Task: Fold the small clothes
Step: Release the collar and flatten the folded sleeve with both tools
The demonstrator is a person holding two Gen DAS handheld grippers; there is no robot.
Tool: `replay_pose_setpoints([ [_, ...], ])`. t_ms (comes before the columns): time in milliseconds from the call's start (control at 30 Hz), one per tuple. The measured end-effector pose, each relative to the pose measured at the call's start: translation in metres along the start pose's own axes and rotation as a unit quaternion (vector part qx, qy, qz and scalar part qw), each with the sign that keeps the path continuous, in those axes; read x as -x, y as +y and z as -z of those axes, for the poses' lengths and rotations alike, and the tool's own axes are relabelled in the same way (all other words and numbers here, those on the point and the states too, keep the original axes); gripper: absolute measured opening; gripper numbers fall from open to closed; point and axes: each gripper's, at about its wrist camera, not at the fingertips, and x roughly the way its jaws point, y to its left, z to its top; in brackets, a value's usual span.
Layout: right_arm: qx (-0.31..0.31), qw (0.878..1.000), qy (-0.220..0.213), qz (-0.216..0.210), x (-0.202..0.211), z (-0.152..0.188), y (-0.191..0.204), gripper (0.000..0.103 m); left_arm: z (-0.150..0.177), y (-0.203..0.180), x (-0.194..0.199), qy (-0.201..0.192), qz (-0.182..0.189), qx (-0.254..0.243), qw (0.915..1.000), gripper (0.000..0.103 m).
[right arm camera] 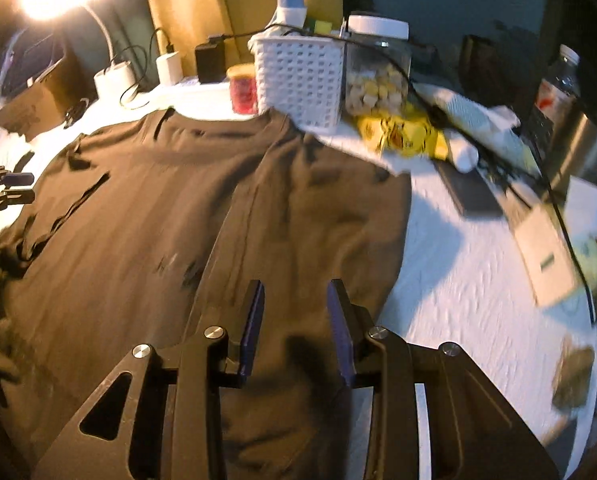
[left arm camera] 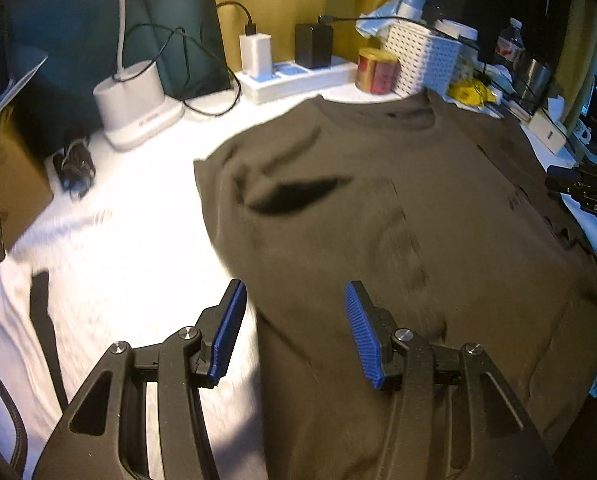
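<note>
A dark brown T-shirt [left arm camera: 398,208] lies spread on the white table, collar toward the far clutter. My left gripper [left arm camera: 294,296] is open and empty over the shirt's near left edge. In the right wrist view the same T-shirt [right arm camera: 170,208] has its right side folded over the body. My right gripper [right arm camera: 296,292] is open and empty above the shirt's near right part. The left gripper shows at the far left [right arm camera: 2,192] of that view, and the right gripper shows at the far right [left arm camera: 582,188] of the left wrist view.
Along the far edge stand a white lamp base [left arm camera: 138,104], a power strip [left arm camera: 298,76] with chargers, a red can [left arm camera: 378,70], a white basket [right arm camera: 302,76], a snack jar [right arm camera: 378,72] and yellow packets [right arm camera: 410,136]. A cardboard box [left arm camera: 6,176] stands left. Cables and boxes [right arm camera: 546,248] lie right.
</note>
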Motion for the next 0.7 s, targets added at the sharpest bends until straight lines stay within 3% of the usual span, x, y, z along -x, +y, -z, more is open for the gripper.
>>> replay_pose_setpoints([
  [67,0.007,1.0,0.006,0.005,0.005,0.01,0.007,0.045,0.008,-0.005,0.004,0.001,-0.001,-0.004,1.0,0.052],
  [100,0.012,1.0,0.008,0.01,0.007,0.015,0.01,0.062,0.011,-0.007,0.005,0.002,-0.004,-0.006,1.0,0.052],
  [133,0.017,1.0,0.013,0.016,0.008,0.02,0.014,0.068,0.015,-0.009,0.006,0.003,-0.006,-0.007,1.0,0.052],
  [400,0.05,0.998,0.03,0.024,0.008,0.042,0.043,0.069,0.04,-0.03,0.005,0.017,-0.012,-0.036,0.9992,0.052],
  [467,0.045,0.998,0.027,0.025,0.009,0.045,0.045,0.069,0.044,-0.034,0.007,0.014,-0.015,-0.043,0.9989,0.061],
  [700,0.042,0.998,0.02,0.033,0.021,0.051,0.046,0.069,0.052,-0.037,0.016,0.009,-0.015,-0.041,0.999,0.063],
])
